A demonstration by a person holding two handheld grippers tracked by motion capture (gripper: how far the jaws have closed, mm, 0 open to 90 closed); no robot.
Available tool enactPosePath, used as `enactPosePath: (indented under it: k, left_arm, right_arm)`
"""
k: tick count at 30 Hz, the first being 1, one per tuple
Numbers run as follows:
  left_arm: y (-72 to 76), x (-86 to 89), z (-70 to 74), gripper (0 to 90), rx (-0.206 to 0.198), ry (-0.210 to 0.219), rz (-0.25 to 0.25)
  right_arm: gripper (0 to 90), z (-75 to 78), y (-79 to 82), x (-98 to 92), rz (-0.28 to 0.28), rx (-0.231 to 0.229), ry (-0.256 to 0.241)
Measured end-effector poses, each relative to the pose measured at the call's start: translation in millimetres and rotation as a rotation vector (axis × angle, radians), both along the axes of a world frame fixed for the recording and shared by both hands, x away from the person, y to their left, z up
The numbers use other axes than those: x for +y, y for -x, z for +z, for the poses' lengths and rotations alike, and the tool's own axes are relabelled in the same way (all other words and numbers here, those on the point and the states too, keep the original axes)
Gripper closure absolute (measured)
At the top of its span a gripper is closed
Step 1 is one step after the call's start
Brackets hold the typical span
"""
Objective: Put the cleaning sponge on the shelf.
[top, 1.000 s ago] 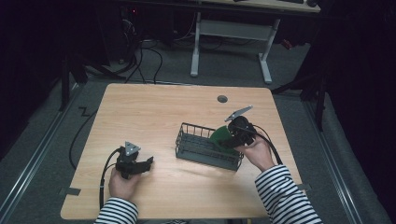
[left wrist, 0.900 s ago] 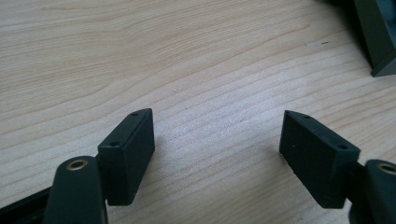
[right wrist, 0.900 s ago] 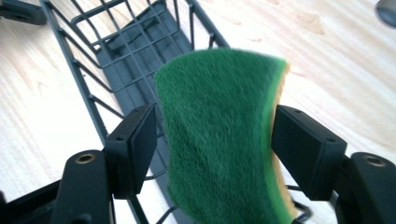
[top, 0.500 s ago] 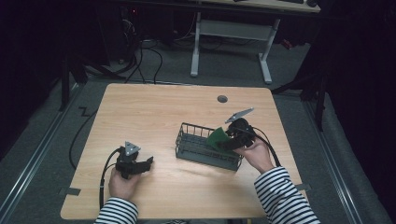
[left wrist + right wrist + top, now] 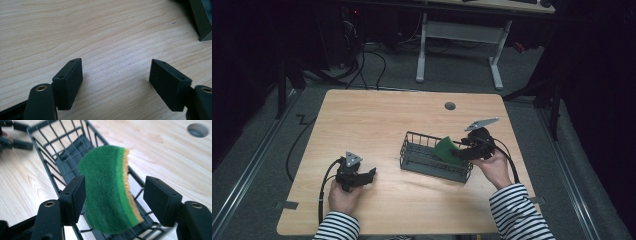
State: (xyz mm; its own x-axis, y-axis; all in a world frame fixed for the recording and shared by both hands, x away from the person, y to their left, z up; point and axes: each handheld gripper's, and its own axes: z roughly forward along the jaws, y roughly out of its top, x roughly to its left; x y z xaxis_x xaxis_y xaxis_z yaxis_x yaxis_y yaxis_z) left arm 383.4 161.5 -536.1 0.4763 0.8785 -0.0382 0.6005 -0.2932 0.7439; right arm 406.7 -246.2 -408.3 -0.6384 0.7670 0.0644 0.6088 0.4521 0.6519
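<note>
A green sponge [image 5: 107, 195] with a yellow underside stands on edge between the jaws of my right gripper [image 5: 115, 200], over the right end of a dark wire basket [image 5: 50, 150]. The left jaw touches the green face, while a gap shows between the yellow edge and the right jaw, so this gripper is open. From the high view, the sponge [image 5: 447, 150] leans in the basket [image 5: 432, 162] beside the right gripper [image 5: 462, 150]. My left gripper [image 5: 369, 175] rests open near the table's front left, with bare wood between the jaws of the left gripper [image 5: 116, 82].
The wooden table [image 5: 377, 120] has a round cable hole [image 5: 450, 106] behind the basket. A corner of the basket [image 5: 202, 22] shows at the upper right of the left gripper view. A desk frame [image 5: 457, 30] and cables lie on the floor beyond the table.
The right gripper and the sponge have sunk slightly toward the basket's right end. The left gripper has stayed where it was.
</note>
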Motion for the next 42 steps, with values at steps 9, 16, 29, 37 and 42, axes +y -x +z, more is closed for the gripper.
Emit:
enactPosePath:
  k: [9,16,29,37,42]
  left_arm:
    - [0.1,-0.3,0.0,27.6,-0.001,-0.004,0.000]
    - [0.1,-0.4,0.0,27.6,-0.001,-0.005,0.000]
    - [0.1,-0.6,0.0,27.6,-0.002,-0.007,0.000]
    - [0.1,-0.7,-0.1,27.6,-0.003,-0.008,0.001]
    - [0.1,-0.8,-0.1,27.6,-0.003,-0.008,0.001]
  right_arm:
    - [36.9,4.4,13.5,-23.9,-0.078,-0.024,-0.062]
    - [37.2,4.4,23.7,-42.8,-0.134,-0.031,-0.090]
    - [37.9,-0.6,41.8,-81.1,-0.259,-0.060,-0.174]
    - [38.0,-7.4,53.4,-97.0,-0.309,-0.069,-0.196]
    - [38.1,-13.5,60.3,-105.9,-0.336,-0.071,-0.212]
